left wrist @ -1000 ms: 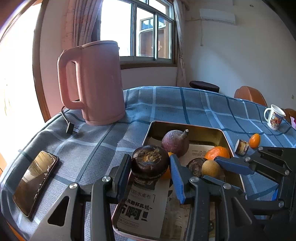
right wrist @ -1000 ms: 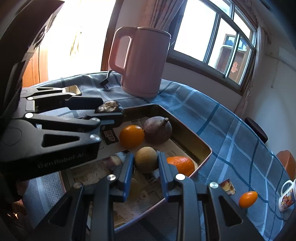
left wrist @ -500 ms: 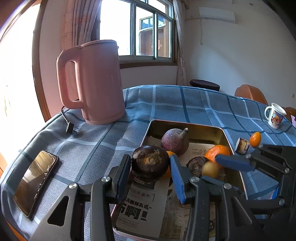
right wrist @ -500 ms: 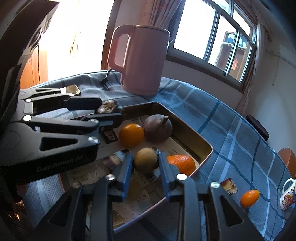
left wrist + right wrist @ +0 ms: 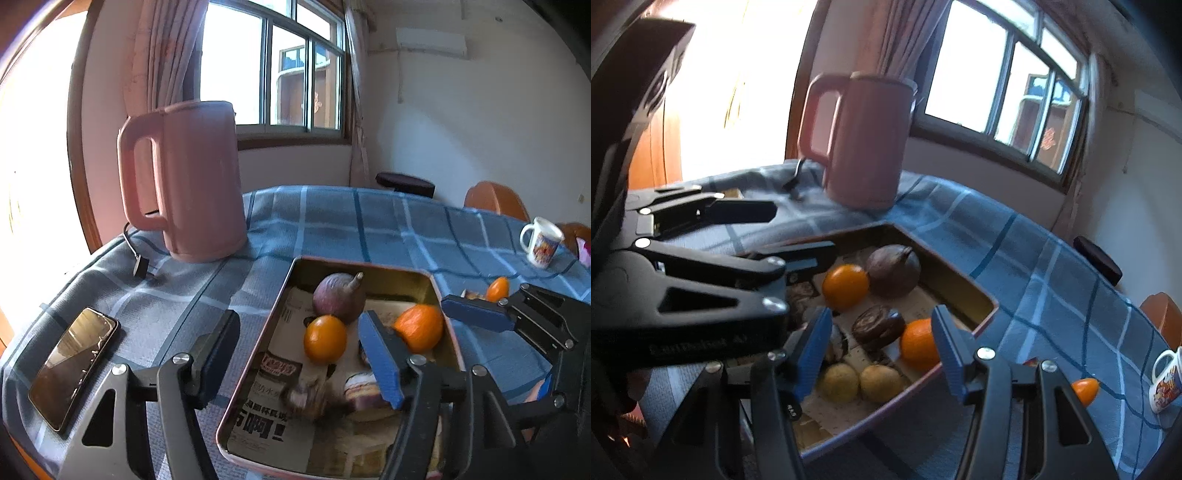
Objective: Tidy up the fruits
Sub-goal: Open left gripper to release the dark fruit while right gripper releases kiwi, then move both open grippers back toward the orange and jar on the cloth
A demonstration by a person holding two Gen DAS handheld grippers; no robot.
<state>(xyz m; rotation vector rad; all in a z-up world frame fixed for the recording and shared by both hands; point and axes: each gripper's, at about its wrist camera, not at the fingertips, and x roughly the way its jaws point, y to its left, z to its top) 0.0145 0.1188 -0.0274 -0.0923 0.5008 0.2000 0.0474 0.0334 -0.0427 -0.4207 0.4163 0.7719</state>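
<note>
Both tools over the rectangular gold metal tray, lined with newspaper, on the blue checked bench. Left tool jaws opening, nothing pressed between them; right tool jaws opening too, empty, 2 small yellow-brown round fruits lying loose below.

Still outside the tray: small orange kumquat on the cloth near the white printed mug.

Likely light, smooth, prone to rolling. Best pinched across its short middle, gently; the skin probably bruises.
</note>
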